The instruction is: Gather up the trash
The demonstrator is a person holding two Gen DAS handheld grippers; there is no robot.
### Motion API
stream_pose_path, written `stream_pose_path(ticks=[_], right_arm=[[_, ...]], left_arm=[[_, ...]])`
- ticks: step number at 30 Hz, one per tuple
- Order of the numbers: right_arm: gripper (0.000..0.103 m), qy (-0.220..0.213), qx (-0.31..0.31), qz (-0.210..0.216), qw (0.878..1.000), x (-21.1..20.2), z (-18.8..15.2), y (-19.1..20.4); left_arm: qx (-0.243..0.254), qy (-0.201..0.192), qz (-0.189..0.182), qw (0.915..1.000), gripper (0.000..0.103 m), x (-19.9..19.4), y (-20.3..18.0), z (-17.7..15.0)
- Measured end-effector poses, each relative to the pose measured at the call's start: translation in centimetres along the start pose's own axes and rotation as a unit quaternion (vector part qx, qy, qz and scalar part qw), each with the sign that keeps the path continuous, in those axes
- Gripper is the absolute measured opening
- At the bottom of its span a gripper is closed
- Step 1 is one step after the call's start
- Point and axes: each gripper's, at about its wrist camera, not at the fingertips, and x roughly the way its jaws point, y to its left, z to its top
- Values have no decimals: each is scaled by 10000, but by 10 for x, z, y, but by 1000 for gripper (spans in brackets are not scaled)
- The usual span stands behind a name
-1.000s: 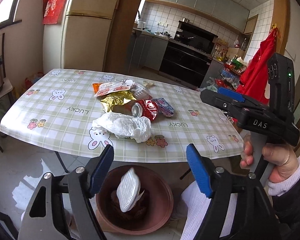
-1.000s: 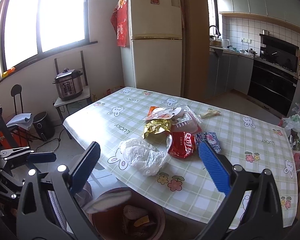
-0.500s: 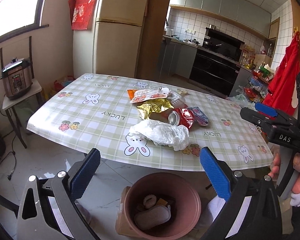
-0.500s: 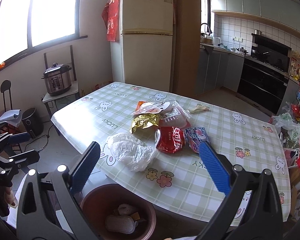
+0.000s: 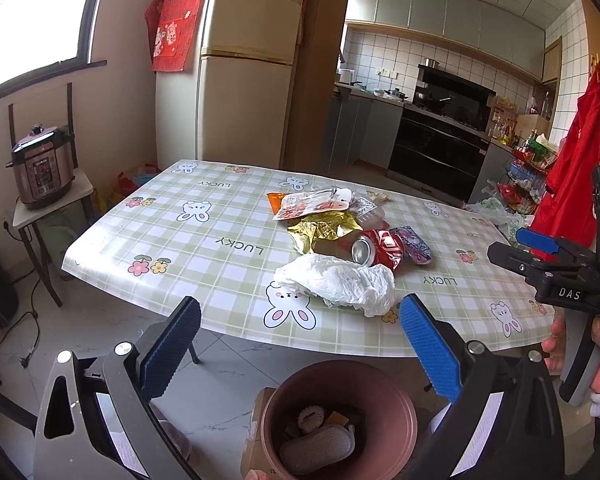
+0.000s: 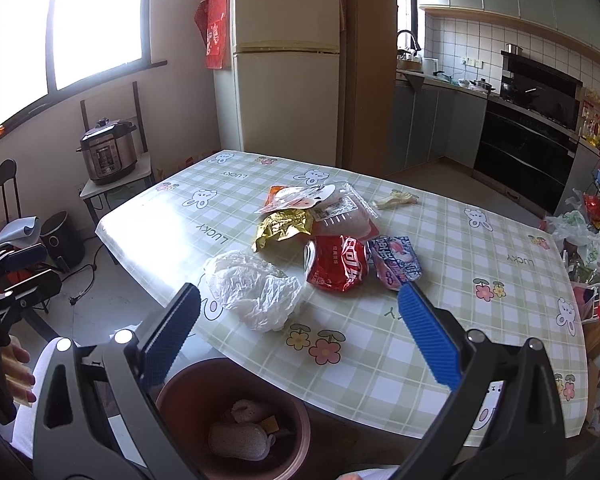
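Below your left tool (image 5: pixel 298 342), whose jaws have just been opening and now stand wide with nothing between them, sits the brown bin (image 5: pixel 396 400); your right tool (image 6: pixel 298 340) is released too, and the crumpled bag (image 6: pixel 252 288), red can (image 6: pixel 336 264) and wrappers (image 6: pixel 284 228) lie piled mid-bench (image 6: pixel 440 320)

Table cover (image 5: pixel 204 248): glossy checked plastic sheeting, glare seen ahead of the left claw. Bag (image 5: pixel 340 280): thin crinkled white plastic, between the jaws. Can (image 6: pixel 336 264): crushed red metal, shiny, beyond the bag. Wrapper (image 6: pixel 284 228): gold foil, creased, reflective. Bin (image 5: pixel 340 420): matt reddish-brown plastic, below the claws. Gripper pads (image 6: pixel 428 340): blue ribbed rubber, set on matt black plastic arms.
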Motion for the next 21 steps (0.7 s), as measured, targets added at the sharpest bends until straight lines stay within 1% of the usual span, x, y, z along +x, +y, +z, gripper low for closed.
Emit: stream_pose_path(ticks=[11,15,18,19,21], right_arm=[[98,233,92,109,9996,25,-2,-15],[98,224,66,77,9997,32,2,-23],[98,351,119,242,9990,40,2,-31],[97,381,88,194,9990,42,2,-33],[97,382,-59,3,9993,44,1,-36]], left_arm=[[11,77,157,9998,97,21,1,7],[33,176,105,9998,97,32,0,10],[-33,264,36,9996,97,41,-2,13],[-100,310,-31,9995,97,45,-1,14],[-385,367,-272,9982,97,51,1,14]])
